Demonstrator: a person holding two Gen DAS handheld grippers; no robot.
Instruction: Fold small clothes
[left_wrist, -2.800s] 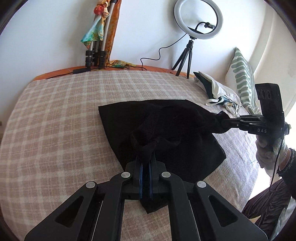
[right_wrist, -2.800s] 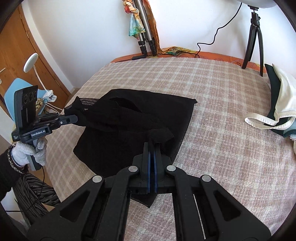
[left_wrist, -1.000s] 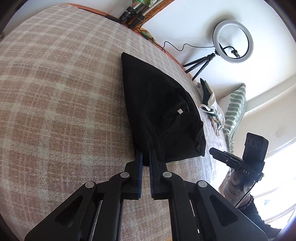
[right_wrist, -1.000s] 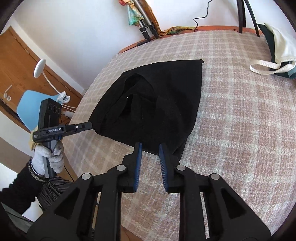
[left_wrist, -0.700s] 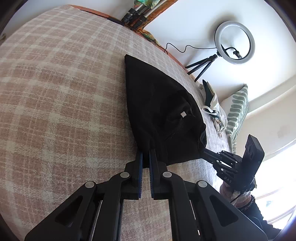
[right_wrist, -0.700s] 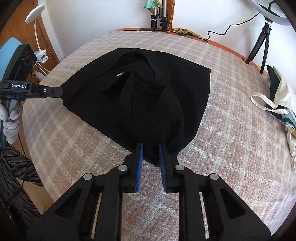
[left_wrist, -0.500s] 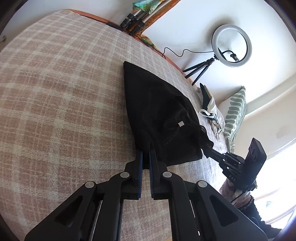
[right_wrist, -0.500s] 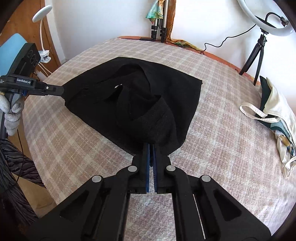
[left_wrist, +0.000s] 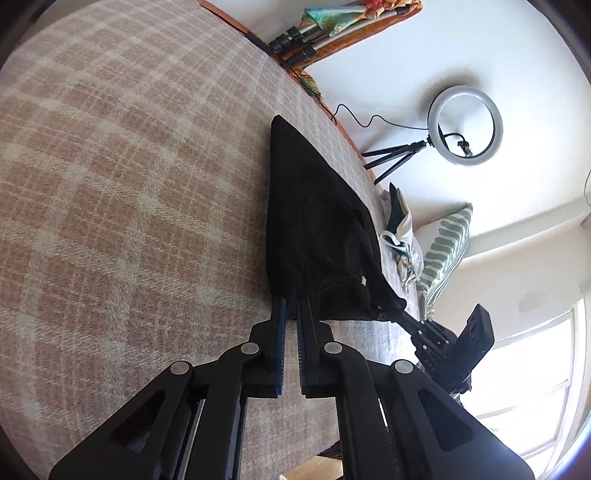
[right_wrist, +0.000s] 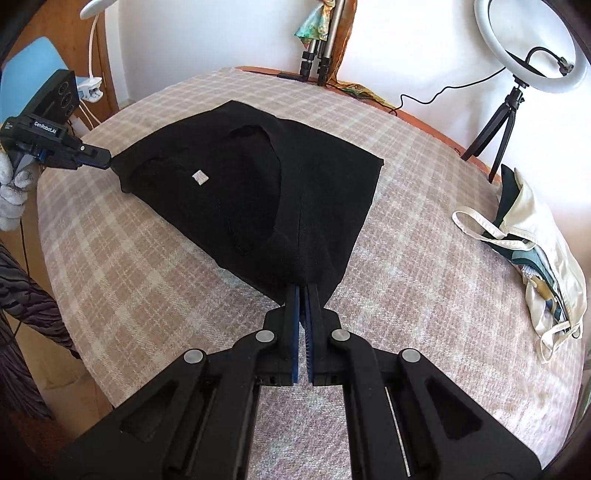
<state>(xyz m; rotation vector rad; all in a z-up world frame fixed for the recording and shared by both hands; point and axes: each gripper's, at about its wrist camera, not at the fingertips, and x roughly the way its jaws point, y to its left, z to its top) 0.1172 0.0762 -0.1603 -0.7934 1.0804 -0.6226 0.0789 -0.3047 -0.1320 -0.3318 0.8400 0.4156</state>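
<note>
A black sleeveless top (right_wrist: 258, 192) lies on the plaid bed cover (right_wrist: 424, 266), stretched taut between my two grippers. Its neck opening and a small white label (right_wrist: 200, 177) face up. My right gripper (right_wrist: 302, 291) is shut on the near corner of the top. My left gripper (left_wrist: 290, 306) is shut on the other near corner, and it also shows at the left in the right wrist view (right_wrist: 105, 158). In the left wrist view the top (left_wrist: 314, 229) runs away from me as a long dark wedge, and the right gripper (left_wrist: 402, 314) holds its right end.
A heap of cream and dark green clothes (right_wrist: 532, 236) lies on the right of the bed. A ring light on a tripod (right_wrist: 517, 74) and folded stands (right_wrist: 317, 55) are by the far wall. A striped pillow (left_wrist: 443, 254) is beyond the heap. A blue chair (right_wrist: 26, 74) is at left.
The right gripper, open a second ago, has closed on the top's corner. Both grippers have pulled apart, so the bunched top now lies stretched flat with its label showing.
</note>
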